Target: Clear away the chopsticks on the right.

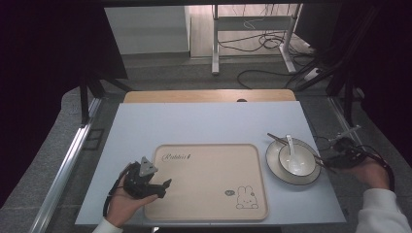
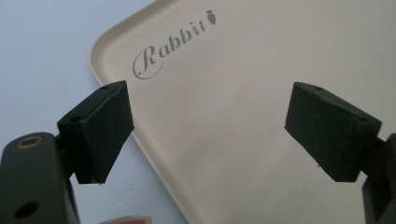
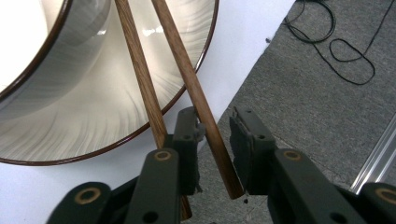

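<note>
One chopstick (image 3: 205,112) between right gripper (image 3: 215,135) jaws.

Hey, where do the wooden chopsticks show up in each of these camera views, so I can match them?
High view: the chopsticks lie across the plate at right, their near ends by the right gripper.
Right gripper view: they run from top centre down to the jaws, one between them.
Left gripper view: tray and open left gripper; no chopsticks.
Shared landmark: the plate rim, seen in the high and right gripper views.
</note>
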`<action>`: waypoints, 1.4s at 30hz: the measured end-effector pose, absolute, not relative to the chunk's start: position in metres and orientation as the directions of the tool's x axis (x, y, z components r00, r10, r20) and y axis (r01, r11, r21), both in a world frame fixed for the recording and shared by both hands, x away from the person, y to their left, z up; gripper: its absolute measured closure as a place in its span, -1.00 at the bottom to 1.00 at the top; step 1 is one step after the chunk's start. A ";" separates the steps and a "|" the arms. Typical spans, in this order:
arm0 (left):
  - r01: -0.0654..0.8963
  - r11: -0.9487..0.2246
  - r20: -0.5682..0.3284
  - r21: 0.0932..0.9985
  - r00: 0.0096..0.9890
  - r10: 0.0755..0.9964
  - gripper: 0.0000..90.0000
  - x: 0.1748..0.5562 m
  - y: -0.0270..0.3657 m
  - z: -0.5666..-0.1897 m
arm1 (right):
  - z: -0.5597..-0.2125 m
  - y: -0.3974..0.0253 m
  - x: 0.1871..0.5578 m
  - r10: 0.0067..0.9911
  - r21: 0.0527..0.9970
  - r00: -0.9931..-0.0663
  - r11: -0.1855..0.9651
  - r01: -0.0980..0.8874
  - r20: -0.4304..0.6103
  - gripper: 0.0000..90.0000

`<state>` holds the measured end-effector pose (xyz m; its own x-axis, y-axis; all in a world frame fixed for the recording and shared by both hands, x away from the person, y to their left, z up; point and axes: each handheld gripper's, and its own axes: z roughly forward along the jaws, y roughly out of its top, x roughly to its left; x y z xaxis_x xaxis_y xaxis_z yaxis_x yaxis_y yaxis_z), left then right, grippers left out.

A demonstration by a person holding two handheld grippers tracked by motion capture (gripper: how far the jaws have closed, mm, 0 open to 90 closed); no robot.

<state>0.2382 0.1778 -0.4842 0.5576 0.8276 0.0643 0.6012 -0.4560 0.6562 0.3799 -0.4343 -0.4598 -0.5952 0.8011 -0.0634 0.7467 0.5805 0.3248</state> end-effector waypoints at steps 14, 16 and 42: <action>0.600 -0.450 0.064 0.661 0.553 0.831 -0.66 0.238 0.178 -0.484 | -0.453 -0.435 0.378 0.787 0.352 -0.615 0.590 0.726 -0.051 0.85; 0.597 -0.447 0.067 0.667 0.549 0.833 -0.66 0.237 0.178 -0.483 | -0.450 -0.435 0.378 0.796 0.366 -0.604 0.578 0.730 -0.052 0.85; 0.601 -0.440 0.061 0.667 0.545 0.836 -0.66 0.238 0.180 -0.483 | -0.383 -0.334 0.344 0.706 0.573 -0.708 0.574 0.586 0.016 0.85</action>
